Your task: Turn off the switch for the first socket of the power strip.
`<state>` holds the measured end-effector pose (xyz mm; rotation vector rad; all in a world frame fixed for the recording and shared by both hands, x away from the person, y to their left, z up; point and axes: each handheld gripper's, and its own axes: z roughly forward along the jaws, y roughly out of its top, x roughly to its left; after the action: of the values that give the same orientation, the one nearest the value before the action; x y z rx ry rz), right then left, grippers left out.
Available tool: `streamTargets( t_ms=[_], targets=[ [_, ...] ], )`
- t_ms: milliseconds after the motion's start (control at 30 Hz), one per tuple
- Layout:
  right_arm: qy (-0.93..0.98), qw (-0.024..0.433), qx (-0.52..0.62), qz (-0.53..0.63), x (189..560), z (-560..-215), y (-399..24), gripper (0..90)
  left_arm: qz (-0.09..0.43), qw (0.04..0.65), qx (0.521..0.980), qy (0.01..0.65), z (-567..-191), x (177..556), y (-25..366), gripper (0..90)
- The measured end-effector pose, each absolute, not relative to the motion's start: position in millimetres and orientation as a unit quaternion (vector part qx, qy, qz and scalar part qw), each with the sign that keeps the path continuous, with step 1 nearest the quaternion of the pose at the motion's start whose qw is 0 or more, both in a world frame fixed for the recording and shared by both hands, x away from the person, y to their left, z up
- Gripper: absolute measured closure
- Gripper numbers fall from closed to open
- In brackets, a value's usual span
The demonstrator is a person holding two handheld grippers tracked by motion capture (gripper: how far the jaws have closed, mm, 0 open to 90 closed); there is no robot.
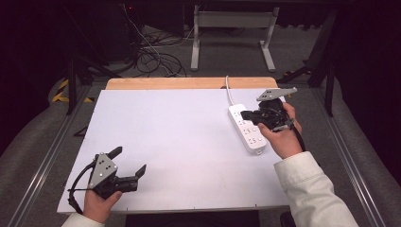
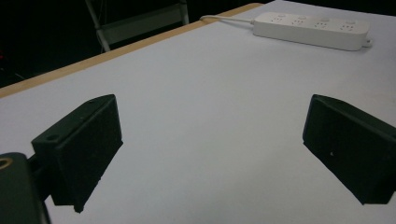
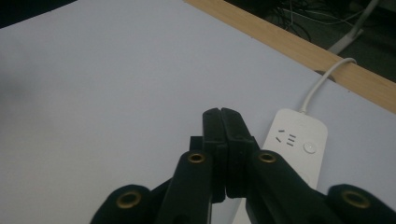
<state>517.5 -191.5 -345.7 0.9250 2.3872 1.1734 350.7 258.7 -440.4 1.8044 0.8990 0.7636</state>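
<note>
White, rigid plastic power strip (image 1: pixel 246 128) looks light and slick; we'd pinch its long sides, right tongs (image 1: pixel 244 115) closed empty above it, left tongs (image 1: pixel 128 162) wide open, well apart.

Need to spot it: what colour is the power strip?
White power strip; clearest in left gripper view.

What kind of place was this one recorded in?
Probably a lab or recording workspace, not a home: a white table with only a power strip on it, loose cables on grey floor behind, and dark surrounds with a metal frame.
</note>
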Motion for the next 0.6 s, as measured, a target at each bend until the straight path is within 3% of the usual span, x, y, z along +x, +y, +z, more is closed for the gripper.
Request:
streamTargets(
  t_ms=[600],
  targets=[
    [0.832, 0.179, 0.360, 0.381, 561.5, -367.9, -195.3, 90.0, 0.312, 0.470, 0.740, 0.366, -440.6, 351.2, 258.6, 5.1]
  ],
)
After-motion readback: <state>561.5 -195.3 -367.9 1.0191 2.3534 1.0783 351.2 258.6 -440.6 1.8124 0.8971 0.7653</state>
